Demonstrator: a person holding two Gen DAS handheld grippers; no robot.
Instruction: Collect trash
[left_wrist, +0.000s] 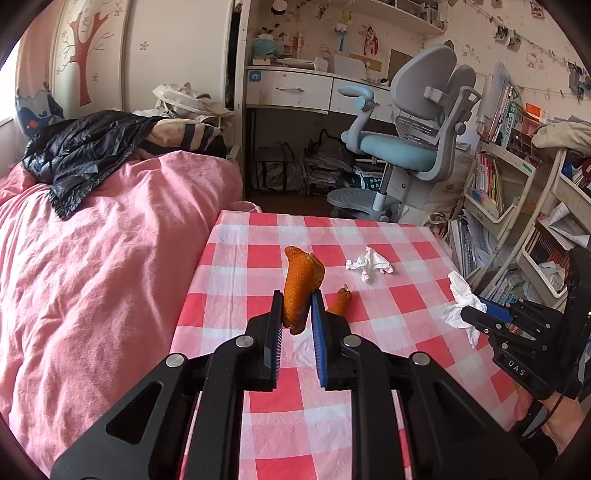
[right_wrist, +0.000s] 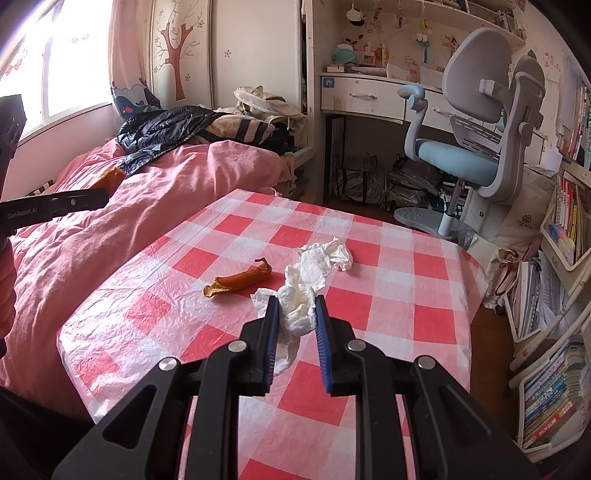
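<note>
My left gripper (left_wrist: 297, 306) is shut on a large orange peel (left_wrist: 300, 282) and holds it above the red-and-white checked table (left_wrist: 236, 280). A smaller orange peel (left_wrist: 341, 298) lies on the cloth just beyond; in the right wrist view it (right_wrist: 240, 280) lies left of my right gripper (right_wrist: 295, 308). My right gripper is shut on a crumpled white tissue (right_wrist: 301, 299), also seen at the right in the left wrist view (left_wrist: 461, 302). A second crumpled tissue (left_wrist: 369, 263) lies on the table farther back, and also shows in the right wrist view (right_wrist: 338, 253).
A bed with a pink cover (left_wrist: 92, 266) borders the table's left side, with a black jacket (left_wrist: 85, 147) on it. A blue-grey desk chair (left_wrist: 413, 140) and a white desk (left_wrist: 295, 88) stand behind. Crowded bookshelves (left_wrist: 517, 206) stand at the right.
</note>
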